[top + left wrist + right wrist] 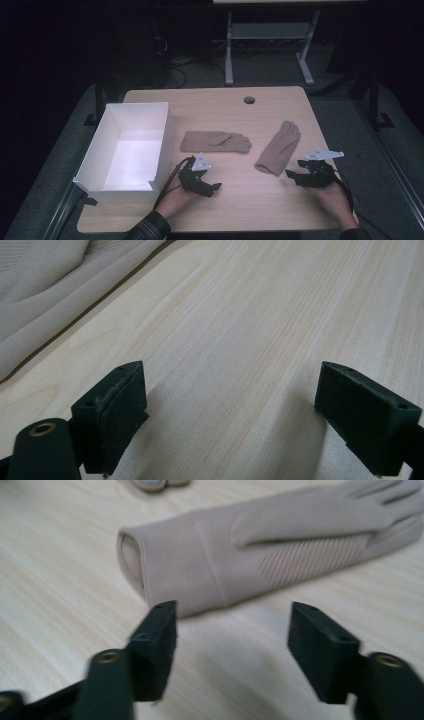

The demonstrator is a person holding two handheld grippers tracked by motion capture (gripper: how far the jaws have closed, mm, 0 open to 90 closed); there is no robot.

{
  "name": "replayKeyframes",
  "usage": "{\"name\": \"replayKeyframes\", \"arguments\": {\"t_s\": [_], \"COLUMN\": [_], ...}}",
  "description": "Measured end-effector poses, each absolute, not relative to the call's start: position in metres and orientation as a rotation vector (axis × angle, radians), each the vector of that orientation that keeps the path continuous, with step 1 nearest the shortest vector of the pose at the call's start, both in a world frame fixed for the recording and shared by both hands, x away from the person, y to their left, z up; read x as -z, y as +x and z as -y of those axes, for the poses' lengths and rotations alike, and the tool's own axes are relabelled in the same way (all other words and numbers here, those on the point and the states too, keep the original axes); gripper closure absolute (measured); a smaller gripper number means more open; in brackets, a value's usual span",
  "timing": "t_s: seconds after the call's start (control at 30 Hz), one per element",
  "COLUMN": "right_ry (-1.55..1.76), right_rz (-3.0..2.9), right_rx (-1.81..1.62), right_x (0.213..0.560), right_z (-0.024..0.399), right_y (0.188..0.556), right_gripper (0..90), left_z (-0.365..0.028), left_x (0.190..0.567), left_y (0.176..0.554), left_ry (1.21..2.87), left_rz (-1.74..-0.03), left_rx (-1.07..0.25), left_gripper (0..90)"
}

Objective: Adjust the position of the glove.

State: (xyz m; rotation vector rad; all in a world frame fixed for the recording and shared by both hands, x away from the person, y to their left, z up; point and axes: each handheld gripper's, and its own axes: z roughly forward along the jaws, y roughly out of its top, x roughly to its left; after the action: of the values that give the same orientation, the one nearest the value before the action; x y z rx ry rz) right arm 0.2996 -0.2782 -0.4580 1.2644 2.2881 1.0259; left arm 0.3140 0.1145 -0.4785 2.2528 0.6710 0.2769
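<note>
High view: pale wooden worktop. White open box at its left side. Two beige gloves lie flat mid-worktop, apart from each other. The left glove lies crosswise, just right of the box. The right glove lies slanted, cuff toward the person, fingers pointing away. Left hand-held gripper sits low over the wood, near the box's front corner and in front of the left glove, not touching it. Right hand-held gripper points leftward at the right glove's cuff, just beside it. A plaid sleeve comes in at the bottom edge.

Left gripper view: left hand-held gripper with jaws spread wide, bare wood between them. Part of the left glove fills the upper left corner, clear of the jaws.

Right gripper view: right hand-held gripper with jaws spread, nothing between the pads. The right glove lies just beyond them, open cuff at left, ribbed stitching on its back. Whether the left jaw tip brushes the cuff edge, cannot tell. Fingertips of the left glove peek in at the top edge.
</note>
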Motion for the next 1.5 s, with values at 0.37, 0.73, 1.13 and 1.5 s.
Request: {"name": "replayKeyframes", "arguments": {"t_s": [0.37,0.73,1.13,1.5], "right_ry": [1.227,1.176,1.128,1.145], "right_rz": [-2.318,-2.386,-2.456,-2.504], "right_rx": [-1.108,-1.145,-1.137,-1.091], "right_x": [0.450,0.452,0.461,0.470], "right_z": [0.267,0.235,0.212,0.211], "right_y": [0.316,0.343,0.354,0.352], "right_gripper": [85.8,90.0,89.8,90.0], "left_z": [-0.114,-0.115,-0.115,-0.115], "left_x": [0.478,0.478,0.478,0.479], "left_y": [0.315,0.314,0.314,0.313], "left_ry": [2.257,2.258,2.259,2.256], "left_rz": [-0.661,-0.661,-0.655,-0.653], "left_rx": [-0.277,-0.274,-0.274,-0.273], "left_gripper": [12.4,12.4,12.4,12.5]}}
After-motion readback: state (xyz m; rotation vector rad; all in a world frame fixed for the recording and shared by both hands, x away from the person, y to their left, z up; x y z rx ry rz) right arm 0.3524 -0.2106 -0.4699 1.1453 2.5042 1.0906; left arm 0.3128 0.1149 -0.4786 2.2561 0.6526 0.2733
